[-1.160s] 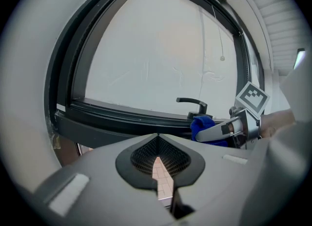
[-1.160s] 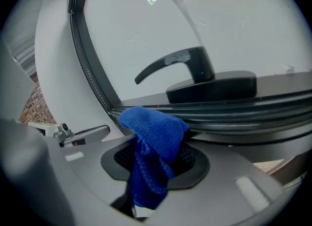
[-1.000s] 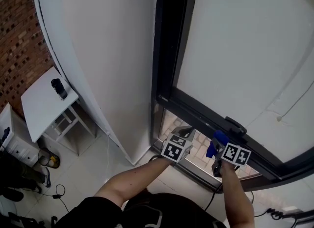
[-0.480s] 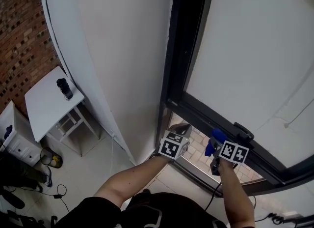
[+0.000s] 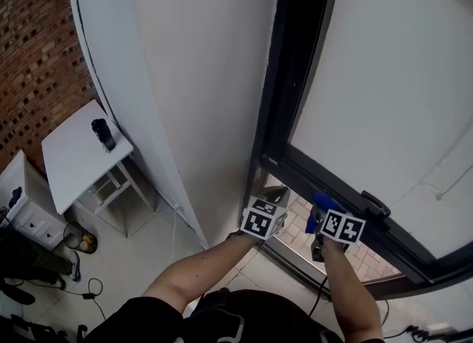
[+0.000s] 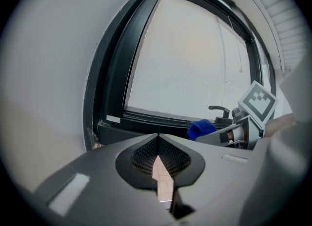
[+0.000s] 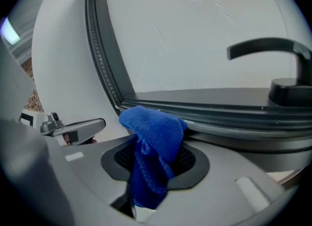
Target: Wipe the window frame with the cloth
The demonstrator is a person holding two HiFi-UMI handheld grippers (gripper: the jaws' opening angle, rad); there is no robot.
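Note:
The black window frame runs up the middle, and its bottom rail slopes down to the right. My right gripper is shut on a blue cloth, which it holds against that rail near the lower left corner. In the right gripper view the cloth bunches between the jaws and its top meets the rail. My left gripper hangs just left of it, below the corner. Its jaws are shut with nothing in them. The left gripper view also shows the cloth.
A black window handle sticks out of the rail right of the cloth. A white wall panel stands left of the frame. Down on the tiled floor are a small white table with a dark bottle, white cabinets and cables.
The right gripper has carried the cloth left along the bottom rail, away from the handle and toward the corner. The left gripper has kept its place beside it. The head view has shifted left.

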